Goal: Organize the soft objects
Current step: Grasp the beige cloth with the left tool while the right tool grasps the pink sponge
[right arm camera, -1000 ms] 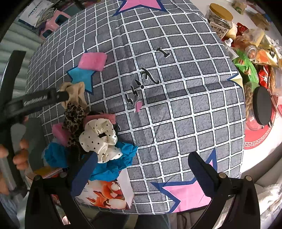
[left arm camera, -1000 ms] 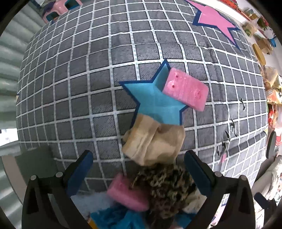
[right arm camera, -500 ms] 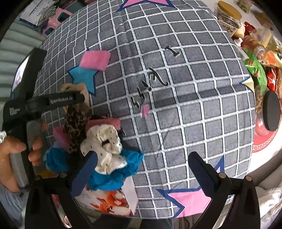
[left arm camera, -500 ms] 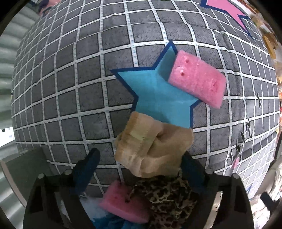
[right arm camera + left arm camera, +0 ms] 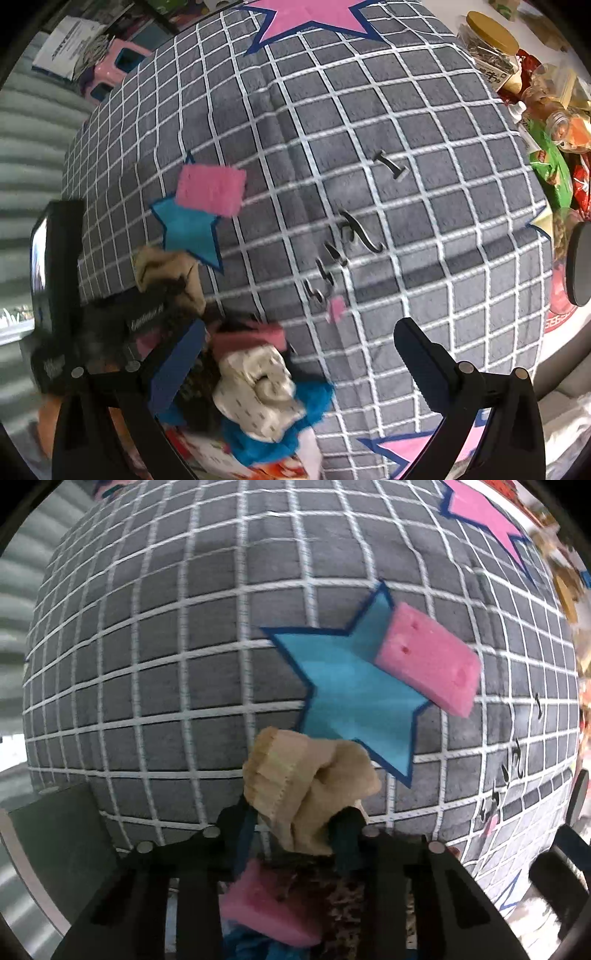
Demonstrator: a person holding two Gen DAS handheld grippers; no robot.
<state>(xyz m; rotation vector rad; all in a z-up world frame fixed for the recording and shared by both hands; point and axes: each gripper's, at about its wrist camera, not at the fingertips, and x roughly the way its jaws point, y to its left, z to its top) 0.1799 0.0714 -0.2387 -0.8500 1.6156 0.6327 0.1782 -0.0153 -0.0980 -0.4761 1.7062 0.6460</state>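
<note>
Left gripper — jaws closing, with the beige scrunchie between them and its fingers against the fabric's sides at the near edge of the grey checked cloth. Right gripper — released, jaws wide above the white dotted scrunchie. One pink sponge overlaps the blue star.
</note>
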